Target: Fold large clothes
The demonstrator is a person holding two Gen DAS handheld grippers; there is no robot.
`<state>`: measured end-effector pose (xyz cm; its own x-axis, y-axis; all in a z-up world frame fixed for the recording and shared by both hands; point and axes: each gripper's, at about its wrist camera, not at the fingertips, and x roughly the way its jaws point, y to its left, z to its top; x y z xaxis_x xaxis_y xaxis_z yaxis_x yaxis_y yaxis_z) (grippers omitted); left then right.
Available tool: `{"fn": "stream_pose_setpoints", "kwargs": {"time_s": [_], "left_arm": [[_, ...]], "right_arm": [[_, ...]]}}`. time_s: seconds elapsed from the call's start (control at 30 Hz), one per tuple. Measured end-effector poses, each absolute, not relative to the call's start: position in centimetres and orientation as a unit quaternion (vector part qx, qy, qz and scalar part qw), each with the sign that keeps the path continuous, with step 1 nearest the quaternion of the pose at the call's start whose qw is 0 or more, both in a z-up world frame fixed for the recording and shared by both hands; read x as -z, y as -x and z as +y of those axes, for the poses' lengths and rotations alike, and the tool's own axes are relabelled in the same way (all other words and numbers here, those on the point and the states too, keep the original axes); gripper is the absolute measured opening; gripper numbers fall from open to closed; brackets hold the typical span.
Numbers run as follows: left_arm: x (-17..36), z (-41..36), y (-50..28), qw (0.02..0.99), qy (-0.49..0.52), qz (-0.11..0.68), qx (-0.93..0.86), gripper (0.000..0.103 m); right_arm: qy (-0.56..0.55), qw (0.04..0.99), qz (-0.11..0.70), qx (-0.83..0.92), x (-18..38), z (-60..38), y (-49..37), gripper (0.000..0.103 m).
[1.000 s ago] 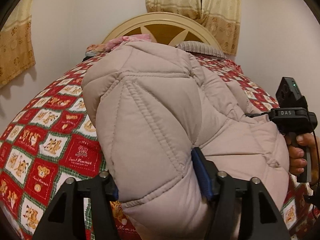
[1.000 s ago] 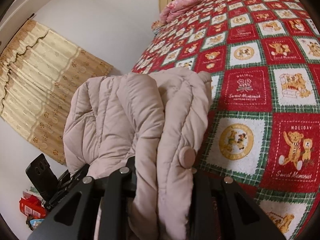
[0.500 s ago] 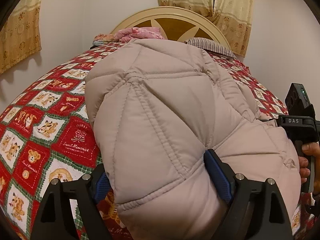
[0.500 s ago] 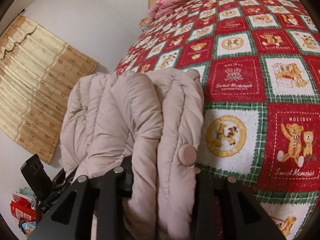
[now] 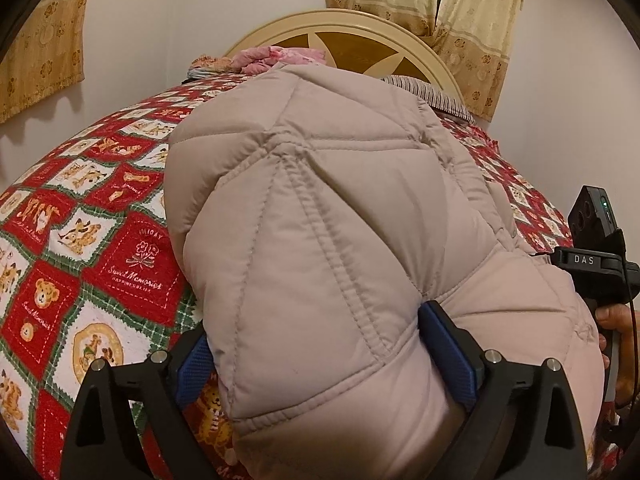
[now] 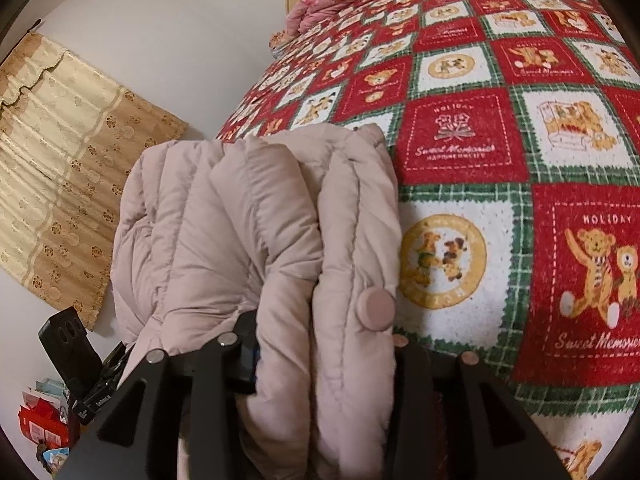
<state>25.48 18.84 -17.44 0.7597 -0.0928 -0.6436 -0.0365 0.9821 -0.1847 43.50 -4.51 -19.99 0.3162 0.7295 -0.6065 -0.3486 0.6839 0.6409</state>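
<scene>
I am letting go with the left gripper (image 5: 320,364): its fingers (image 5: 444,344) are spreading wide around the puffy jacket (image 5: 340,220) lying on the bed (image 5: 100,248), pads barely brushing the padding. I should draw straight back so the fold stays put. The right gripper (image 6: 320,356) is opening too, with the bundled edge between its fingers. The left view is showing the headboard (image 5: 340,36) and my right hand (image 5: 612,320); the right view alone is showing the jacket's snap button (image 6: 376,308).
</scene>
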Motion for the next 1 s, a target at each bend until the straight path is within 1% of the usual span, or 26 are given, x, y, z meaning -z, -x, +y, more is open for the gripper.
{"fn": "stream_pose_setpoints", "kwargs": {"time_s": [0.67, 1.0], "left_arm": [[17.54, 18.89, -25.61, 0.933, 0.099, 0.347, 0.011, 0.096], [17.55, 18.96, -25.53, 0.932, 0.099, 0.348, 0.006, 0.097]], "right_arm": [[-0.173, 0.806, 0.468, -0.319, 19.72, -3.77, -43.21, 0.042], [-0.149, 0.817, 0.470, -0.301, 19.39, -3.44, -43.19, 0.048]]}}
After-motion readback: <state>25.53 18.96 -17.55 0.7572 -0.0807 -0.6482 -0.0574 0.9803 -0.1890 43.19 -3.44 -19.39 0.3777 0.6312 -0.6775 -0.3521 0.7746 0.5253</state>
